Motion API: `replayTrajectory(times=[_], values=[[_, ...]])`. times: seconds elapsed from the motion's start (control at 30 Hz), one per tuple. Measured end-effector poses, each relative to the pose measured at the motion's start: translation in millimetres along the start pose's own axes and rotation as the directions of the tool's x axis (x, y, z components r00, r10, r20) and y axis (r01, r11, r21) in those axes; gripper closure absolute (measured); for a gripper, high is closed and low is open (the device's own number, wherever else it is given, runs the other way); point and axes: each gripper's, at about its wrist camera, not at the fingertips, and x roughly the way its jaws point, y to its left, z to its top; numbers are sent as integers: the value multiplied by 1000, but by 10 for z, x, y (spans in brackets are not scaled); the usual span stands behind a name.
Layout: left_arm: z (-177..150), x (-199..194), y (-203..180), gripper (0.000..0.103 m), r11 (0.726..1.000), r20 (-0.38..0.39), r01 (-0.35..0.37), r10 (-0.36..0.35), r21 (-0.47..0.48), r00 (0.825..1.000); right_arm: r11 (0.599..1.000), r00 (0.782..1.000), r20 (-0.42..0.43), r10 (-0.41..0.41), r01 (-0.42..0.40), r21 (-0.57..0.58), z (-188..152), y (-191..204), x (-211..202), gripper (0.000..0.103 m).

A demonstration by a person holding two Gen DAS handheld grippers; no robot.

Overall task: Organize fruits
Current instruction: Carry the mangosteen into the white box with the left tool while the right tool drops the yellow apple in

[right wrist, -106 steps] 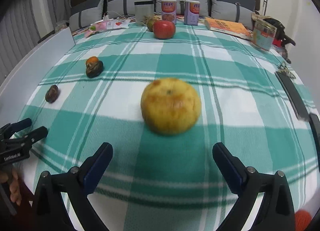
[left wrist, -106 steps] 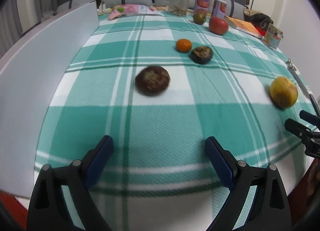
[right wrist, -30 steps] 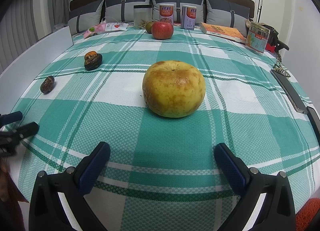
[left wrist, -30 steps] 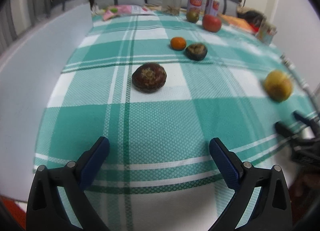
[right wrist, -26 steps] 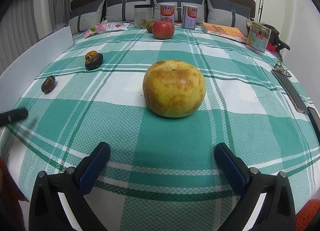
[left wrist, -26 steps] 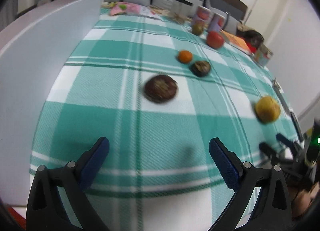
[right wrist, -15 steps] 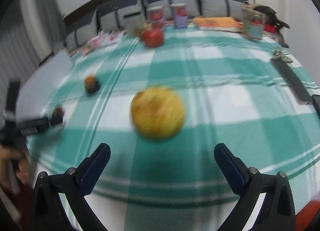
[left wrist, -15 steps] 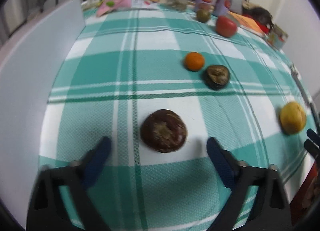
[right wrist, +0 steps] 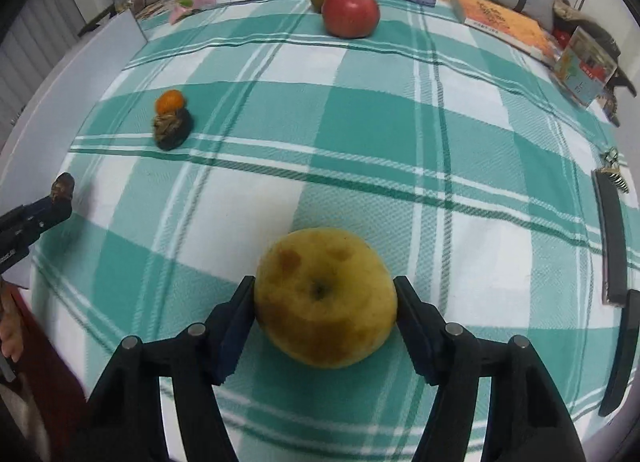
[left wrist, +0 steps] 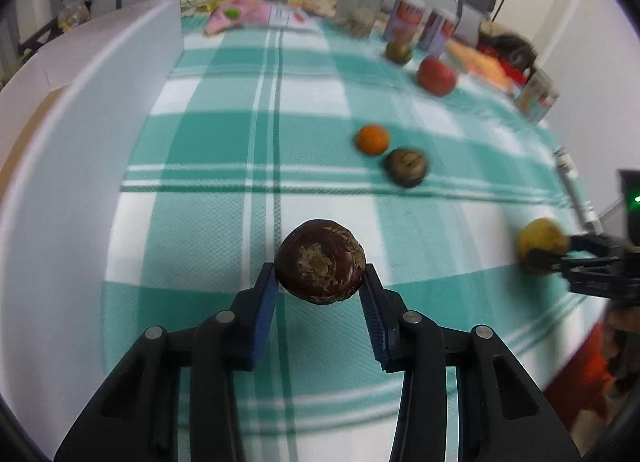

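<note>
Both fruits now between closing jaws; far small green fruit (left wrist: 398, 52) blurred

Dim indoor light; fisheye warp, blurred background.

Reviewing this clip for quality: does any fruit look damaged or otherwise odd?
Yes. The yellow fruit between the closing right gripper's pads has brown blotches over its skin, like bruising. The dark brown fruit in the closing left gripper has a rough tan patch. Nothing is spilled.
</note>
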Motion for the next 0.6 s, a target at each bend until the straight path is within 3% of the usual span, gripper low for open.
replayTrajectory(times=[0.07, 0.17, 0.3, 0.37, 0.47, 0.53, 0.6], values=[[92, -326, 41, 61, 998, 50, 54, -53, -16, 997, 992, 993, 28, 116, -117, 46, 59, 40, -155, 37], [357, -896, 249, 61, 993, 144, 109, -100, -53, 984, 961, 961, 85, 262, -268, 64, 329, 311, -416, 37], [647, -1444, 761, 61, 989, 227, 85, -57, -119, 972, 904, 894, 134, 428, -426, -46, 877, 1161, -798, 36], [721, -1595, 1116, 61, 984, 242, 38, 5, -175, 970, 867, 860, 121, 495, -481, -130, 1119, 1739, -914, 36], [731, -1594, 1691, 61, 962, 196, -103, 155, -254, 968, 814, 824, 72, 562, -535, -227, 1361, 2572, -938, 36], [653, -1471, 2063, 61, 933, 128, -193, 240, -304, 962, 787, 817, 28, 576, -545, -289, 1445, 3116, -852, 36], [525, -1332, 2379, 61, 903, 57, -245, 282, -352, 958, 773, 826, -28, 563, -538, -337, 1480, 3641, -675, 36]])
